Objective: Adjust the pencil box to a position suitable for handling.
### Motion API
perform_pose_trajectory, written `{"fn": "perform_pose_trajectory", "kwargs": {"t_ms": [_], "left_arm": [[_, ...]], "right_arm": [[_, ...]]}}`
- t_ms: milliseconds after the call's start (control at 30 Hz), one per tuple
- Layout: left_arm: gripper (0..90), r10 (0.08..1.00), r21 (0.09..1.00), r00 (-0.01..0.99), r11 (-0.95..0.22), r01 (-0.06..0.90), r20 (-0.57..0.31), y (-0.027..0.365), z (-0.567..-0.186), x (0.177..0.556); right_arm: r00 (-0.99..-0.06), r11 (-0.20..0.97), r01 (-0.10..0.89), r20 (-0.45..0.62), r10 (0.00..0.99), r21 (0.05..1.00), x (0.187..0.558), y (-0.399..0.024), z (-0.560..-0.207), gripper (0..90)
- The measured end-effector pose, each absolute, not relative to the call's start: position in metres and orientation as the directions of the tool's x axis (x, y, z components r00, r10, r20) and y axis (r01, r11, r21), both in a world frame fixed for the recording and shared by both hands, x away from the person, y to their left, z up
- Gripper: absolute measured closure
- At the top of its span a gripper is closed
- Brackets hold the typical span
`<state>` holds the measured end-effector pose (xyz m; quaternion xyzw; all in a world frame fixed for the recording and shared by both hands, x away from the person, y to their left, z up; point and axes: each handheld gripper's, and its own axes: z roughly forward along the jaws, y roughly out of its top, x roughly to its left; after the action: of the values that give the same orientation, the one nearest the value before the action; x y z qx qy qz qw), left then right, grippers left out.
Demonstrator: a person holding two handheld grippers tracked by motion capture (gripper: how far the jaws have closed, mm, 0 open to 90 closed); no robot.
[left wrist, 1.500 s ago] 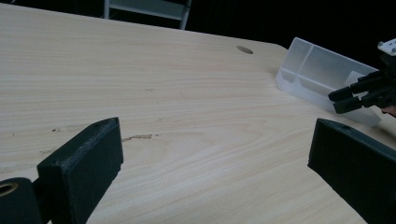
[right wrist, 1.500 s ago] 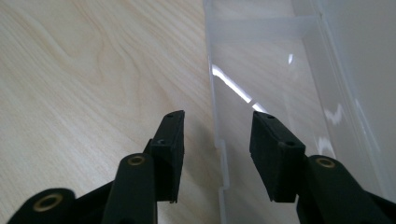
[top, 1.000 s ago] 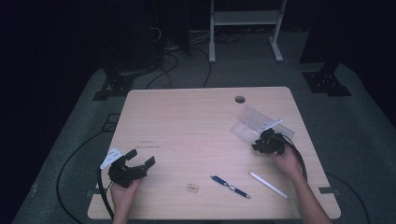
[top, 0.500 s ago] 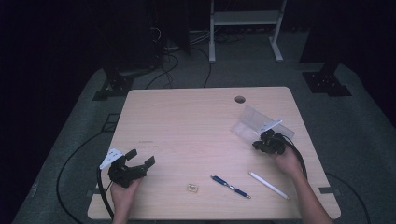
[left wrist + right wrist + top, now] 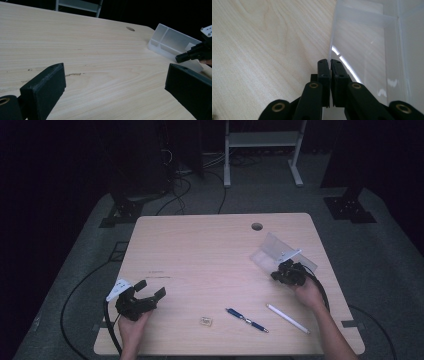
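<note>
A dark room surrounds a pale wooden desk (image 5: pixel 200 265) with a cable hole near its far edge. On its right side sits a clear plastic organiser box (image 5: pixel 280 251), tilted, its compartments showing in the right gripper view. The right gripper (image 5: pixel 283 272) has just been closing; its fingers (image 5: pixel 323 72) are now pressed together on the box's thin near wall (image 5: pixel 331 50), pinching it. To do this step well, keep the pinch square on the wall so it does not slip, and move the box slowly, since the light plastic may flex or tip. The left gripper (image 5: pixel 151 289) rests near the desk's left front, fingers (image 5: pixel 45 85) spread wide on nothing. A blue pen (image 5: pixel 246 319), a white pen (image 5: pixel 287 318) and a small clip (image 5: pixel 205 321) lie near the front edge.
</note>
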<state>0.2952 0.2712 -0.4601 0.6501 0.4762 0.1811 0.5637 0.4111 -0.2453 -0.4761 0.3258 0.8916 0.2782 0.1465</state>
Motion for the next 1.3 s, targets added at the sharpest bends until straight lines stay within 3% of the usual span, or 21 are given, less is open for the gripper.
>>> {"fn": "perform_pose_trajectory", "kwargs": {"t_ms": [533,1300], "left_arm": [[2.1,0.823,0.906,0.482,0.089,0.414,-0.301,0.271,-0.460,0.295],[2.1,0.821,0.907,0.482,0.097,0.410,-0.306,0.271,-0.459,0.295]], "right_arm": [[-0.792,0.668,0.400,-0.130,0.596,0.628,0.399,-0.228,-0.447,86.5],[-0.930,0.774,0.188,-0.144,0.338,0.605,0.385,-0.141,-0.447,86.3]]}}
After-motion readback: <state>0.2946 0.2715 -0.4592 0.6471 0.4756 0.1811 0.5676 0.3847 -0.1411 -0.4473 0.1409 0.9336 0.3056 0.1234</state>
